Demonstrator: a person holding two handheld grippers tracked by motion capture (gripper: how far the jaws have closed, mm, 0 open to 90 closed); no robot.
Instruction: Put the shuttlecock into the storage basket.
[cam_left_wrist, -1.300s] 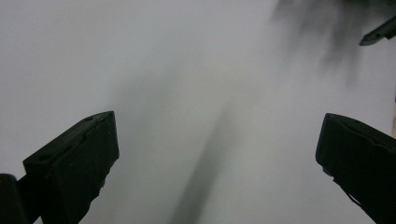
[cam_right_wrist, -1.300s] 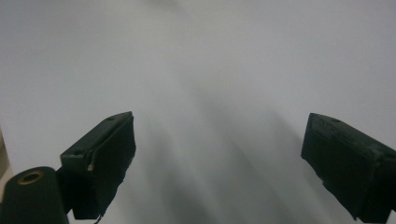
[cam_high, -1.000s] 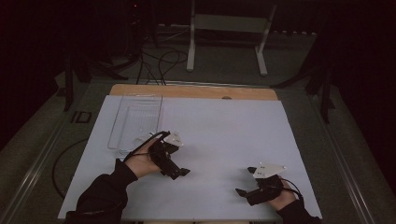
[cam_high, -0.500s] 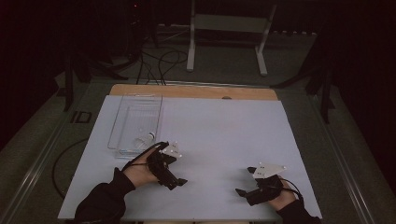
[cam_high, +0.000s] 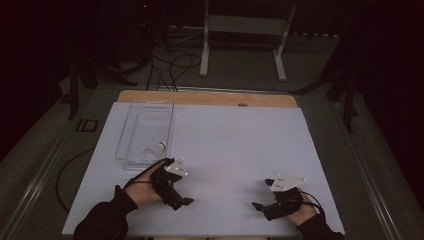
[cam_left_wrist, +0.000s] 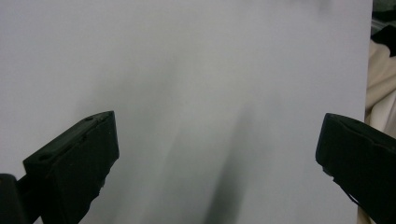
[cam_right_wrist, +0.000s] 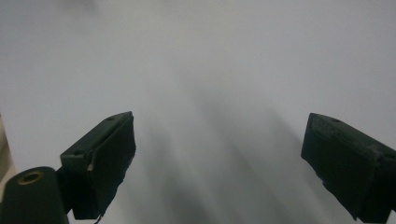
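Observation:
In the high view my left gripper (cam_high: 181, 202) is low over the white table sheet (cam_high: 235, 150) at the near left, held by a hand in a dark sleeve. Its jaws stand wide apart in the left gripper view (cam_left_wrist: 217, 130), with bare sheet between them. My right gripper (cam_high: 262, 194) rests near the front right edge and points left. It is open too (cam_right_wrist: 222, 126), holding nothing. A clear plastic tray (cam_high: 131, 131) lies at the left, with a small white bottle-like object (cam_high: 156, 148) at its near end, just beyond the left gripper.
A wooden strip (cam_high: 207, 98) borders the table's far edge. Beyond it, a white metal stand (cam_high: 240, 45) and black cables (cam_high: 170, 62) sit on the dark floor. Cream fabric (cam_left_wrist: 379, 93) shows past the sheet's edge in the left gripper view.
My left gripper has drawn back from the tray toward the near edge of the table. The right gripper has stayed where it was.

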